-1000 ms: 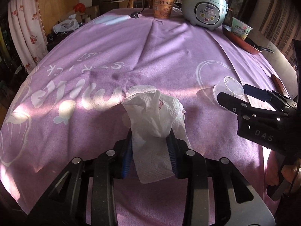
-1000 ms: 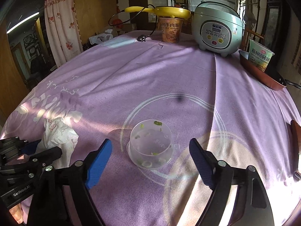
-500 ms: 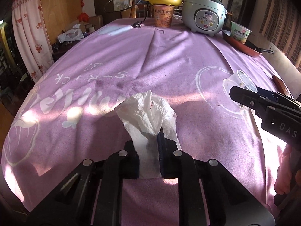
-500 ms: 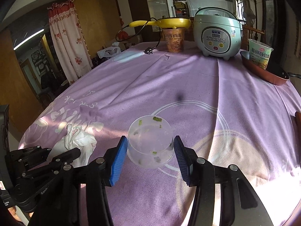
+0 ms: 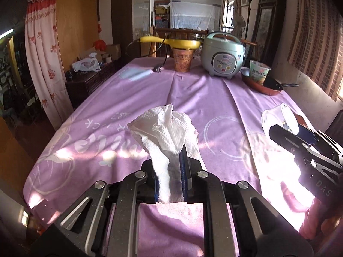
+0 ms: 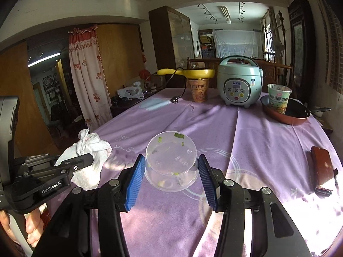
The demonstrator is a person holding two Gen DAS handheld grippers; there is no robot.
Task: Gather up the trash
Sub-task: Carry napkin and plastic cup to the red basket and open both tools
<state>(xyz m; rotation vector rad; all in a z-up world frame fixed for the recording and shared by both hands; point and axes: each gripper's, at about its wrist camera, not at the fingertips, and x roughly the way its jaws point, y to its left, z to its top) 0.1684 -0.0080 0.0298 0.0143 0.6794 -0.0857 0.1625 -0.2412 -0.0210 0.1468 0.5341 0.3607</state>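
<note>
My left gripper (image 5: 170, 171) is shut on a crumpled white paper towel (image 5: 165, 126) and holds it above the purple tablecloth (image 5: 214, 107). The towel also shows in the right wrist view (image 6: 90, 147), pinched in the left gripper's fingers (image 6: 75, 163). My right gripper (image 6: 171, 177) is shut on a clear plastic cup (image 6: 171, 160) with food scraps inside, lifted off the cloth and tilted. The cup also shows at the right of the left wrist view (image 5: 278, 117).
At the table's far end stand a rice cooker (image 6: 239, 85), a noodle cup under a yellow pan (image 6: 198, 90), and a second noodle cup (image 6: 278, 100) in a red frying pan (image 6: 295, 115). A brown wallet-like object (image 6: 321, 169) lies at the right edge.
Both grippers closed and lifted: the left shut on the paper towel and raised it, the right shut on the plastic cup and raised it off the cloth.
</note>
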